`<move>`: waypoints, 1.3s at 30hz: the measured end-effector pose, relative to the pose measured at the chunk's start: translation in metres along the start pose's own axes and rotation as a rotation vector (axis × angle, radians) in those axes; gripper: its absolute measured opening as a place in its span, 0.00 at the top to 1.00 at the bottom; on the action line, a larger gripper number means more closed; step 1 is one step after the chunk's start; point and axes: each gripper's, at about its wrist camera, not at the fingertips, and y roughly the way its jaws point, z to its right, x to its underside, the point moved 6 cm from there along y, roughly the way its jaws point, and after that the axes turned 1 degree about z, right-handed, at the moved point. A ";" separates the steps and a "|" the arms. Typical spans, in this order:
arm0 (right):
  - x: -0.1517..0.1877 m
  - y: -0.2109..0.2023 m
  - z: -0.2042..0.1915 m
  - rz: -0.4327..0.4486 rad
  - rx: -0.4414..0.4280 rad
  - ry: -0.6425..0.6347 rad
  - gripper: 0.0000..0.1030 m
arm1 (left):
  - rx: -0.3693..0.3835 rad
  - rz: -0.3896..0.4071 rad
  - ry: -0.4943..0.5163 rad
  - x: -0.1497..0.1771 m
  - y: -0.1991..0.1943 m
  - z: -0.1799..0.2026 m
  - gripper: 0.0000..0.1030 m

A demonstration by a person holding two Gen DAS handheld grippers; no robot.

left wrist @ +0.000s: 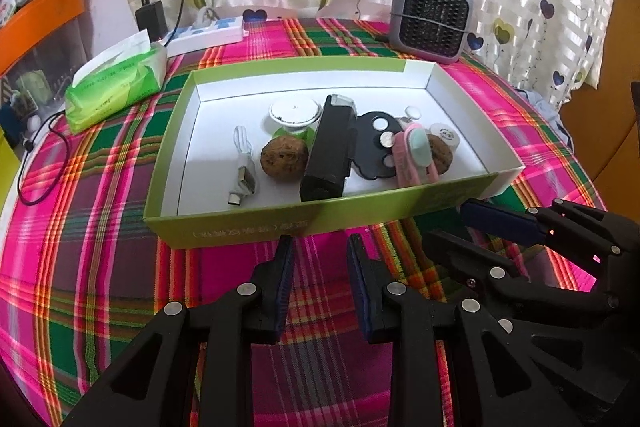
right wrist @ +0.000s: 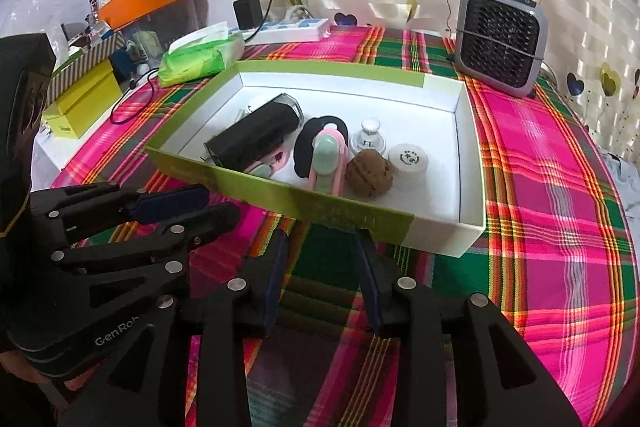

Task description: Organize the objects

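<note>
A green-walled white box (left wrist: 240, 223) (right wrist: 472, 227) lies on the plaid cloth. It holds a black rectangular device (left wrist: 328, 151) (right wrist: 256, 135), two walnuts (left wrist: 284, 159) (right wrist: 370, 175), a white cable (left wrist: 244, 167), a pink clip (left wrist: 412, 155) (right wrist: 328, 163), a black coin holder (left wrist: 376, 143), a white knob (left wrist: 294, 113) (right wrist: 370, 139) and a white cap (right wrist: 408, 159). My left gripper (left wrist: 320, 247) (right wrist: 218, 205) is open and empty just before the box's near wall. My right gripper (right wrist: 322, 241) (left wrist: 452, 223) is open and empty beside it.
A grey fan heater (left wrist: 432, 15) (right wrist: 500, 39) stands behind the box. A green tissue pack (left wrist: 116, 83) (right wrist: 200, 55), a white power strip (left wrist: 208, 31) (right wrist: 292, 29) and a black charger (left wrist: 151, 17) lie at the back left. Yellow boxes (right wrist: 84, 103) sit off the table's left edge.
</note>
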 end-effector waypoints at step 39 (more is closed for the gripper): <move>0.001 0.006 0.004 -0.025 0.074 -0.004 0.61 | -0.056 0.015 0.009 -0.001 0.003 -0.003 0.74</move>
